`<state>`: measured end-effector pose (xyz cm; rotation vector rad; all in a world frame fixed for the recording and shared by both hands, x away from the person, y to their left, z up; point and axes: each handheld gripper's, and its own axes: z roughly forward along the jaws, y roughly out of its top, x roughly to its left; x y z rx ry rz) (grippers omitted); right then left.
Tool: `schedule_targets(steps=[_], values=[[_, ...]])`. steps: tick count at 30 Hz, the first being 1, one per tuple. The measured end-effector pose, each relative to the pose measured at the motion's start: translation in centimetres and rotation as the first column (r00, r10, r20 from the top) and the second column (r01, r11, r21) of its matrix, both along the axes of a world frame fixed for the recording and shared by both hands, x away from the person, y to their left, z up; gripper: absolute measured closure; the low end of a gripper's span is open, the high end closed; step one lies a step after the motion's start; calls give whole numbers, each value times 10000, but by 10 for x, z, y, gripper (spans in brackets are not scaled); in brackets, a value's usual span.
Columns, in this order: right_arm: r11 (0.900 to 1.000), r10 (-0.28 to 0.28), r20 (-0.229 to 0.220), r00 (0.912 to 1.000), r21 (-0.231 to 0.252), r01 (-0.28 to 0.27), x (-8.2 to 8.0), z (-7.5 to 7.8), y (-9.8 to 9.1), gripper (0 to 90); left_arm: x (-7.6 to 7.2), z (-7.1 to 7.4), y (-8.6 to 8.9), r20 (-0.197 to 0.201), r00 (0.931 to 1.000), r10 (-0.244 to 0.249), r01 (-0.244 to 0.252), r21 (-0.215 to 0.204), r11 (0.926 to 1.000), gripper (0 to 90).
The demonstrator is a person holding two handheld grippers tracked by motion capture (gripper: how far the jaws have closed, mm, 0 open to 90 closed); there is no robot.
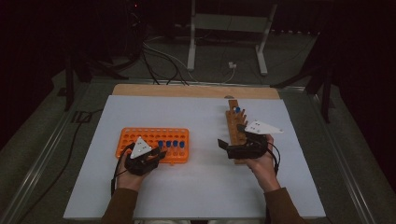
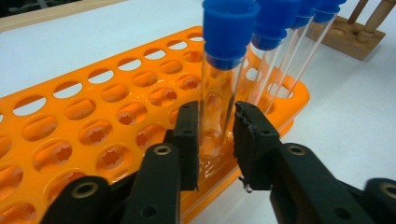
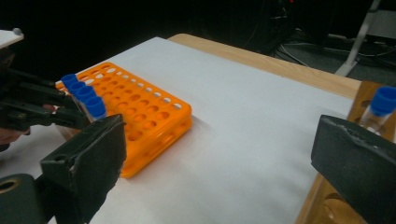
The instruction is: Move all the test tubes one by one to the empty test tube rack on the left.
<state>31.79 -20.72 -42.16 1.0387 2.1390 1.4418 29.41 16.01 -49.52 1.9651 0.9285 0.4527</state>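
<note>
Orange rack (image 2: 93,116) holds four blue-capped tubes (image 2: 224,70).

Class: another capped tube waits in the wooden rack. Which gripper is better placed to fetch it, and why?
Right. The right gripper hangs open beside the wooden rack, with the capped tube just past its jaws. The left gripper is at the orange rack, astride a tube.

No readable text, labels or numbers anywhere.
</note>
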Motion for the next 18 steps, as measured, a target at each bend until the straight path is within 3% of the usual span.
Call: schedule_targets(steps=[3,10,18], values=[[9999,-90,25,10000,-92,90,2,0,-3,36,0,0,2,-9,10000,79,-79,-63,9999,642],[9991,-368,75,9993,-220,369,9,4,-10,36,-1,4,10,52,9999,153,-149,-700,9974,511],[9977,-553,122,9984,-389,557,15,6,-13,36,-2,9,17,174,9983,564,-538,-1244,9908,218]])
